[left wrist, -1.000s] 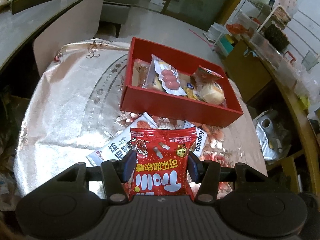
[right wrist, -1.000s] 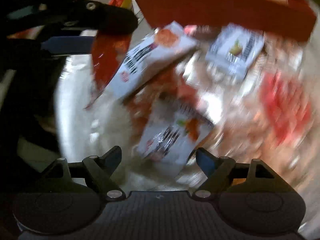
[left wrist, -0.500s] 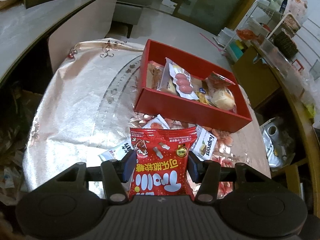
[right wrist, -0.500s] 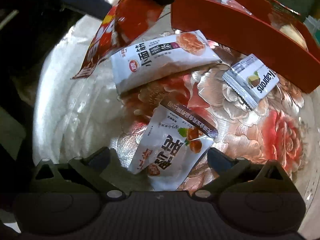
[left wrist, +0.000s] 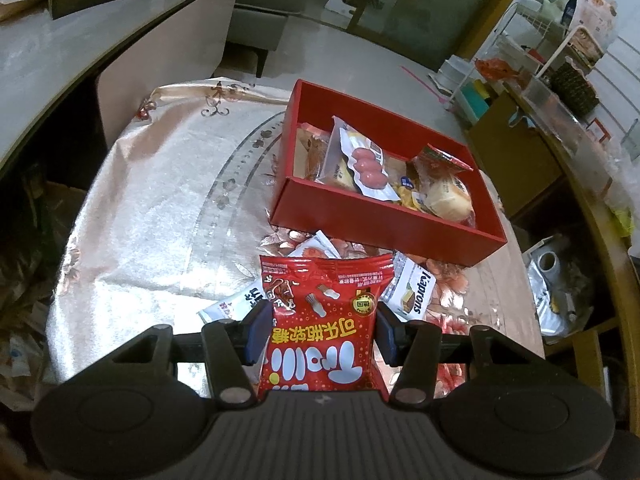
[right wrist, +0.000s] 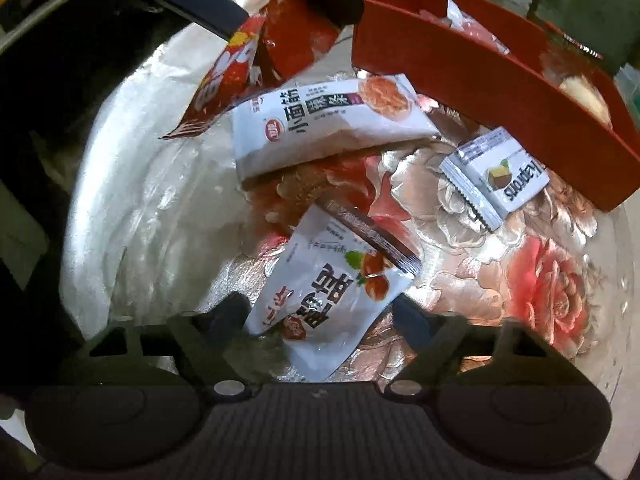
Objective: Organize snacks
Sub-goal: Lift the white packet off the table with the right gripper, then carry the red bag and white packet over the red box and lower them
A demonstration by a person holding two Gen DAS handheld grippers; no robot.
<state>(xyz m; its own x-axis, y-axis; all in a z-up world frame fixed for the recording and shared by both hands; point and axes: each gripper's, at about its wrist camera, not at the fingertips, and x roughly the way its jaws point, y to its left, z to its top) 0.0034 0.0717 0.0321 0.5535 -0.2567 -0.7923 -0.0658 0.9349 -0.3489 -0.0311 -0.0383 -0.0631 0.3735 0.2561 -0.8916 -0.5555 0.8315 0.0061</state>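
My left gripper (left wrist: pixel 320 330) is shut on a red candy bag (left wrist: pixel 320 320) and holds it above the table, short of the red box (left wrist: pixel 384 220), which holds several snacks. The same bag (right wrist: pixel 236 76) hangs at the top left of the right wrist view. My right gripper (right wrist: pixel 320 316) is open, low over the table, its fingers on either side of a white chestnut packet (right wrist: pixel 328 292). A long white biscuit packet (right wrist: pixel 328 120) and a small Kaprons packet (right wrist: pixel 496 176) lie between it and the red box (right wrist: pixel 500 76).
The table has a shiny floral cloth (left wrist: pixel 160 208). A grey counter (left wrist: pixel 60 52) stands at the left, a wooden shelf (left wrist: pixel 516 152) and clutter at the right. The Kaprons packet (left wrist: pixel 412 292) lies in front of the box.
The left gripper has lifted higher with the red bag. The right gripper has dropped toward the table and closed in around the chestnut packet.
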